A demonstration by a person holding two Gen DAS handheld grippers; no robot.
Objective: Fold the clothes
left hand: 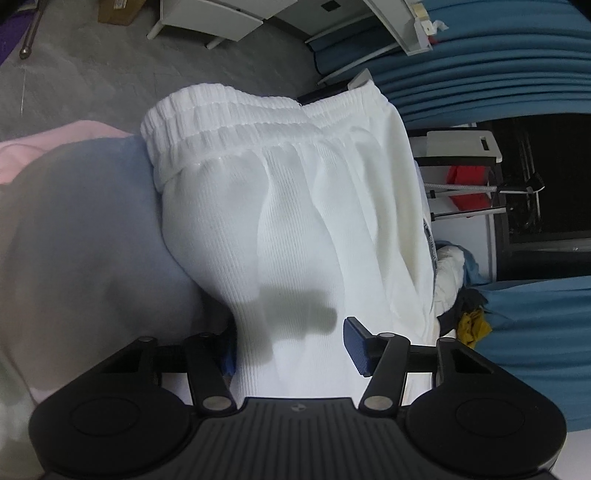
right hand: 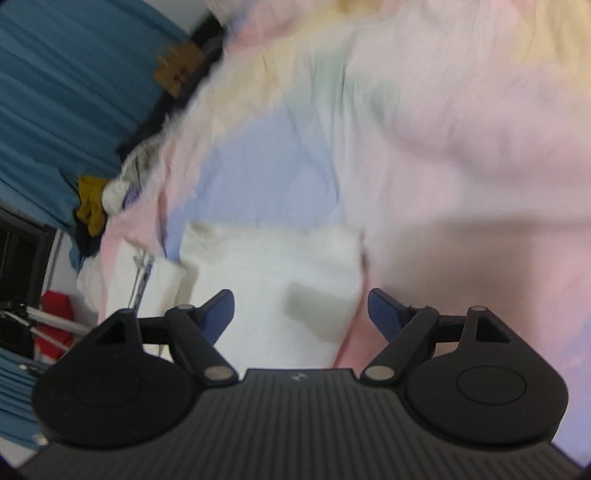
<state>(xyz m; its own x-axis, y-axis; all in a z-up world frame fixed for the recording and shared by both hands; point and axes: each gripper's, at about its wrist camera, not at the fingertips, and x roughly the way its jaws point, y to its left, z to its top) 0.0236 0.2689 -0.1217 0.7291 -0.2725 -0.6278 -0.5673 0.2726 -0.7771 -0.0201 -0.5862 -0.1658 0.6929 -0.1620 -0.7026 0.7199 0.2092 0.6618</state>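
White ribbed shorts (left hand: 288, 206) with an elastic waistband (left hand: 236, 114) fill the left wrist view, lying on a pastel pink and blue cloth (left hand: 81, 221). My left gripper (left hand: 290, 343) is open, its blue pads (left hand: 356, 347) on either side of the shorts' near end. In the blurred right wrist view the white shorts (right hand: 273, 280) lie on the same pastel cloth (right hand: 461, 147). My right gripper (right hand: 301, 314) is open, just above the shorts' near edge, holding nothing.
A grey floor (left hand: 92, 81) with white furniture legs (left hand: 207, 22) lies beyond the shorts. Blue curtains (left hand: 498, 77) hang at the right. A pile of other clothes, with a yellow piece (left hand: 474, 325), sits at the cloth's edge. A red object (left hand: 469, 188) sits under a white rack.
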